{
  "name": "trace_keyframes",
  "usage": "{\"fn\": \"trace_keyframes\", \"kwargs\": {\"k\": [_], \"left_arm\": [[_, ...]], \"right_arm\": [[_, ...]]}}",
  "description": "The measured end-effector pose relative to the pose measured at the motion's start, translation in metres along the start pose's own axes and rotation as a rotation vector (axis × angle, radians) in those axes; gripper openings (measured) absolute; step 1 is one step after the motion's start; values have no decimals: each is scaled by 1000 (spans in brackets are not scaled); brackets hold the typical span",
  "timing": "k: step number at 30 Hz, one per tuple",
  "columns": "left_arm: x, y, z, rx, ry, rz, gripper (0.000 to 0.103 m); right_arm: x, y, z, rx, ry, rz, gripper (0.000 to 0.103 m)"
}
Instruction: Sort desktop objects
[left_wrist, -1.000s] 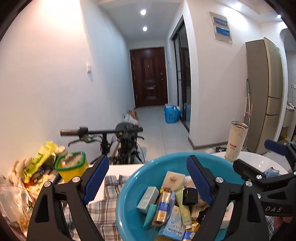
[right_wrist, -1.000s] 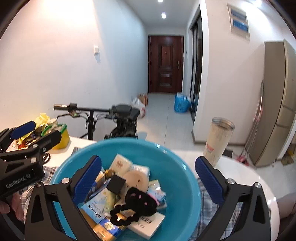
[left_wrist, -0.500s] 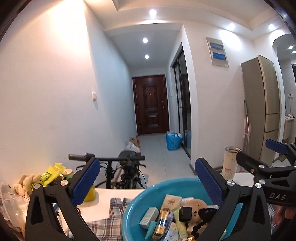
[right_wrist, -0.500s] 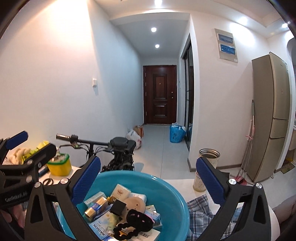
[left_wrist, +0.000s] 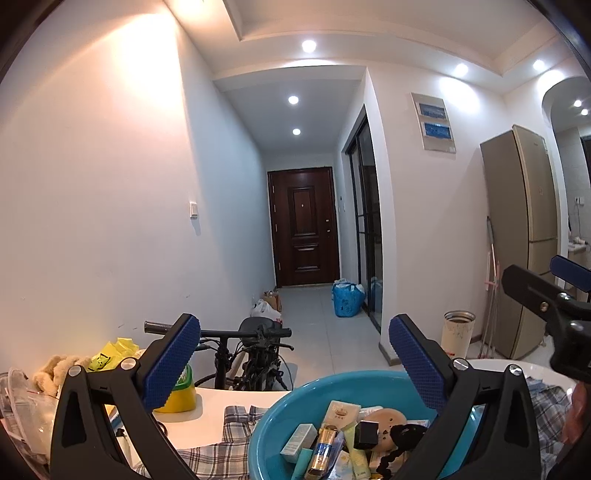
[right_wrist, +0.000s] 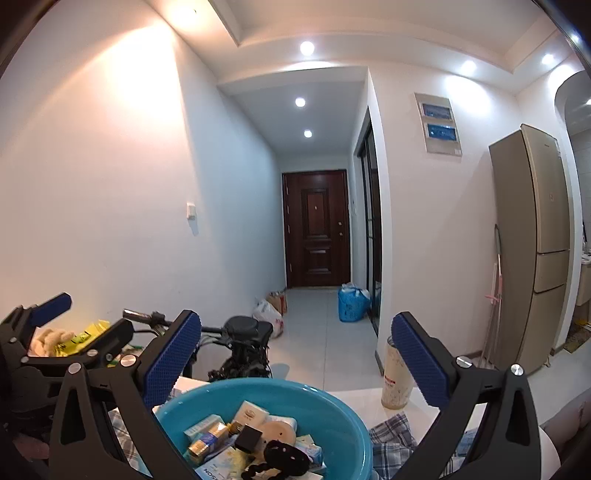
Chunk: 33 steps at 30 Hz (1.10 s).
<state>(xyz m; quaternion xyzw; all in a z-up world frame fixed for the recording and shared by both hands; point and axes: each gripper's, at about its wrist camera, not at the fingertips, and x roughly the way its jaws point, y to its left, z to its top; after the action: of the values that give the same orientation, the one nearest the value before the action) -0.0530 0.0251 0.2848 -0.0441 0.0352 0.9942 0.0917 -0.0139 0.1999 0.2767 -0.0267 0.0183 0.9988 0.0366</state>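
Note:
A teal basin (left_wrist: 275, 408) (right_wrist: 334, 408) sits on the table, low in both views. It holds several small items: cosmetic boxes, a gold tube (left_wrist: 322, 448), a black cube (right_wrist: 248, 437), a round beige disc (right_wrist: 277, 431) and a black hair tie (right_wrist: 284, 456). My left gripper (left_wrist: 295, 356) hovers above and short of the basin, open, with nothing between its blue pads. My right gripper (right_wrist: 295, 354) is likewise open and empty over the basin's near side. Each gripper shows at the edge of the other's view: the right (left_wrist: 546, 282), the left (right_wrist: 81, 325).
A plaid cloth (left_wrist: 210, 448) lies under the basin on the white table (left_wrist: 236, 400). A yellow tub with a green lid (left_wrist: 181, 391), a plush toy (left_wrist: 55, 369) and bags crowd the left. A tall cup (right_wrist: 397, 380) stands at the right. A bicycle (left_wrist: 255, 354) is parked beyond the table.
Both grippers have lifted and tipped up toward level, so the basin has dropped low in both views. The left jaws widened a little. Nothing was picked up.

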Motion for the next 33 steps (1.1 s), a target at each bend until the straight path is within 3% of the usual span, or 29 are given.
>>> {"fn": "trace_keyframes", "kwargs": {"k": [5, 16, 22, 33], "left_arm": [[-8, 2, 5, -5, 22, -18, 103], [-53, 6, 20, -37, -40, -72, 103], [-75, 6, 24, -29, -90, -60, 103], [-89, 12, 27, -49, -114, -72, 103]], "right_arm": [[-17, 4, 8, -3, -37, 8, 103], [-48, 16, 19, -32, -98, 19, 103], [-63, 19, 23, -27, -137, 36, 103], [-86, 23, 25, -28, -154, 70, 103]]}}
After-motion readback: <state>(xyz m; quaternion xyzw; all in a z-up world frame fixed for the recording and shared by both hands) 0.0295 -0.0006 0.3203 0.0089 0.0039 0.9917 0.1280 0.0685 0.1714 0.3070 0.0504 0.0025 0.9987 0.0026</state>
